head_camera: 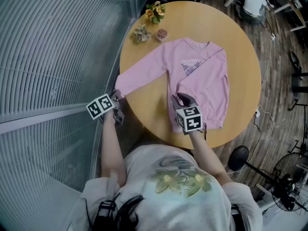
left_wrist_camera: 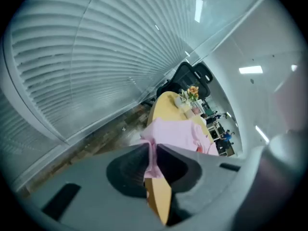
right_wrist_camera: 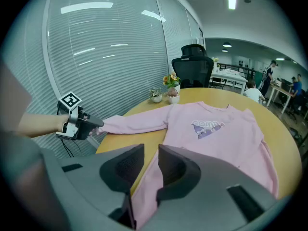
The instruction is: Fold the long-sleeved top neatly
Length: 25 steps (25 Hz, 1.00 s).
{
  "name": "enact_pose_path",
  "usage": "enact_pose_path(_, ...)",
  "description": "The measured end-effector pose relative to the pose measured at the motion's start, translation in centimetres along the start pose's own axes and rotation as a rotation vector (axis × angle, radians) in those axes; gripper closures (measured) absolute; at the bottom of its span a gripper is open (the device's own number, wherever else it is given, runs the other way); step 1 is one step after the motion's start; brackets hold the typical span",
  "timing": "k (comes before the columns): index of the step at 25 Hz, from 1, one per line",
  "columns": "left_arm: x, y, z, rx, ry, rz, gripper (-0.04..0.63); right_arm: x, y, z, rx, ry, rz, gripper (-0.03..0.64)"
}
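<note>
The top (head_camera: 202, 81) lay spread flat on the tabletop (head_camera: 144, 109), nothing folded yet. My left gripper (head_camera: 117, 96) was clamped on the end of the outstretched sleeve (head_camera: 139, 78). My right gripper (head_camera: 182, 99) pinched the top's near edge. Every fold remained.

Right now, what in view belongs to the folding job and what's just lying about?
Job: pink top; left gripper, shut on one sleeve's end; right gripper, shut on the hem; round table.

Lying about: yellow flowers; two small potted plants; office chair.
</note>
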<state>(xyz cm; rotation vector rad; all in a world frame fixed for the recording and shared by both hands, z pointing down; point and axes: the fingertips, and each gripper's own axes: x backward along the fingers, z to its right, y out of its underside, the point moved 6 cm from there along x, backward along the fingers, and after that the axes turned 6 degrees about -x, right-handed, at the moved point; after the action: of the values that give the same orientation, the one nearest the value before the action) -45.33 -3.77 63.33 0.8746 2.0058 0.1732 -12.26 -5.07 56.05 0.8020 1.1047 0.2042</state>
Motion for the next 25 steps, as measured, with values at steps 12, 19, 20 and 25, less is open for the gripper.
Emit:
enact_pose_path(12,3.3,-7.9,7.3,-0.494,-0.15,0.156,0.541,3.5,-0.2,3.4,-0.067,0.051,0.063,0.515)
enact_pose_path(19,4.3,-13.1,12.4,-0.671,-0.185,0.253,0.541,5.9,-0.1,6.3,-0.108,0.093,0.098,0.515)
enact_pose_path(20,4.4,-13.7,13.2,-0.691,-0.187,0.265,0.541,6.2,-0.1,6.6,-0.113,0.096,0.103,0.515)
enact_pose_path(25,5.3,-15.7,18.0,-0.807,-0.194,0.315,0.543,8.0,-0.3,7.9,-0.128,0.104,0.132,0.515)
